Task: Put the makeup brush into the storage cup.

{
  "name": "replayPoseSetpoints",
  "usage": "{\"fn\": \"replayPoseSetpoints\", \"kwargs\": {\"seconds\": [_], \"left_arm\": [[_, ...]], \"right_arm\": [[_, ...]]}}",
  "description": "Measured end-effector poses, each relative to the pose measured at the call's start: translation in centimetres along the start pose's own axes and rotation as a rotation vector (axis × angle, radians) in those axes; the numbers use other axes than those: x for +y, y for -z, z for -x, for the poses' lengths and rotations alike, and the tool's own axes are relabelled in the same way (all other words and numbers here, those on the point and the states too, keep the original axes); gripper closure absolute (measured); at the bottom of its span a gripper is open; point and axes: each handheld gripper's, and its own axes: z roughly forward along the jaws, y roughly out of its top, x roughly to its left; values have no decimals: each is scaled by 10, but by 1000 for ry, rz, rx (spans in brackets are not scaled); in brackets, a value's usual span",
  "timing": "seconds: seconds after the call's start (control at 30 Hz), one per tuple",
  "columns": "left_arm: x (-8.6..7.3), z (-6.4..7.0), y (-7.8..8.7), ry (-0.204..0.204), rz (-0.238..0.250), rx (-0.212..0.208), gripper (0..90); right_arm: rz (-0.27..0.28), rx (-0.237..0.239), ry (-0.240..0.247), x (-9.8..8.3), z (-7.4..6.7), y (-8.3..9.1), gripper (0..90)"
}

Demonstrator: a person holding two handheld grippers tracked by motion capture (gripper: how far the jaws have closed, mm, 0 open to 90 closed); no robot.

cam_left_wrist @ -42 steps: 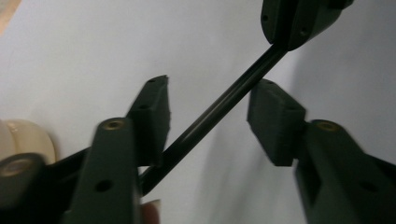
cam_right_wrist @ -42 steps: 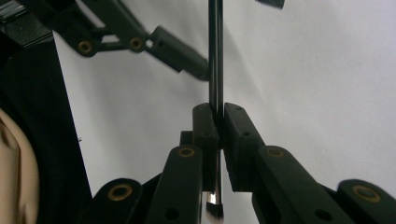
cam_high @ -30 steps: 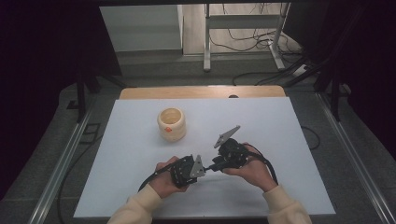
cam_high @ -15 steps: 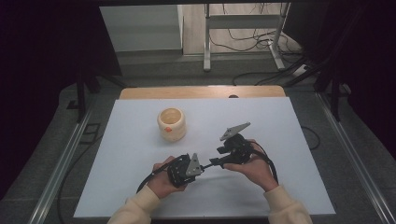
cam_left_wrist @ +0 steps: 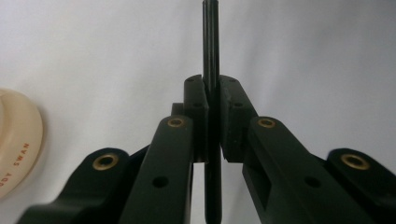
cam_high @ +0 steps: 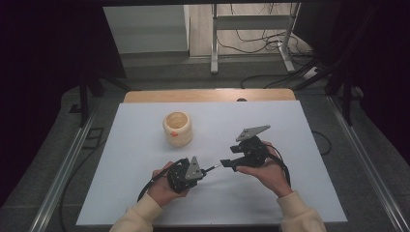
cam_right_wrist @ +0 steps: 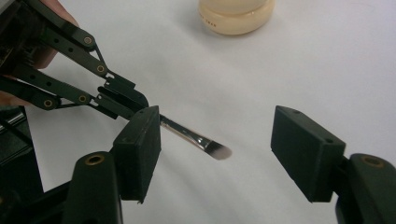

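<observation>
A slim makeup brush (cam_right_wrist: 194,136) with a black handle (cam_left_wrist: 210,37), silver ferrule and pale bristles juts level from my left gripper (cam_left_wrist: 212,88), which is shut on the handle. In the high view that gripper (cam_high: 205,171) sits near the table's front, pointing right, with the brush (cam_high: 212,168) reaching toward my right gripper (cam_high: 226,163). The right gripper (cam_right_wrist: 219,149) has just been opening. Its pads (cam_right_wrist: 140,154) stand wide apart with the bristle end between them, touching neither.
A cream ceramic cup (cam_high: 177,128) stands upright behind the left hand; it also appears as the cup (cam_right_wrist: 236,14) and cup (cam_left_wrist: 16,140). The white tabletop (cam_high: 290,125) has a wooden strip (cam_high: 208,95) along its far edge. Cables trail from both grippers.
The right gripper's jaws have spread apart off the brush tip, and its grey top plate has swung a little to the right. The left hand and brush have stayed put.
</observation>
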Motion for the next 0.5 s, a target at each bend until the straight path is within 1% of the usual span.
{"fn": "replayPoseSetpoints", "kwargs": {"seconds": [0.13, 0.27, 0.3, 0.37, 0.4, 0.43, 0.5], "left_arm": [[-2, -2, 0, 15, 0, 3, 831], [-3, -3, 1, 18, -1, 7, 831], [-4, -3, 2, 21, 0, 8, 831], [-6, -4, 2, 27, 0, 11, 831], [-9, -6, 3, 41, 4, 14, 831], [-9, -6, 3, 41, 4, 14, 831], [-11, -8, 6, 48, 5, 19, 831]], "right_arm": [[16, 3, -10, -1, 2, 4, 313], [32, -4, -13, -3, 4, 6, 298], [49, -14, -11, -4, 5, 8, 280], [52, -17, -14, -4, 5, 8, 275], [63, -34, -16, -6, 7, 11, 247], [67, -41, -17, -6, 7, 12, 239], [71, -46, -21, -7, 8, 14, 226]]}}
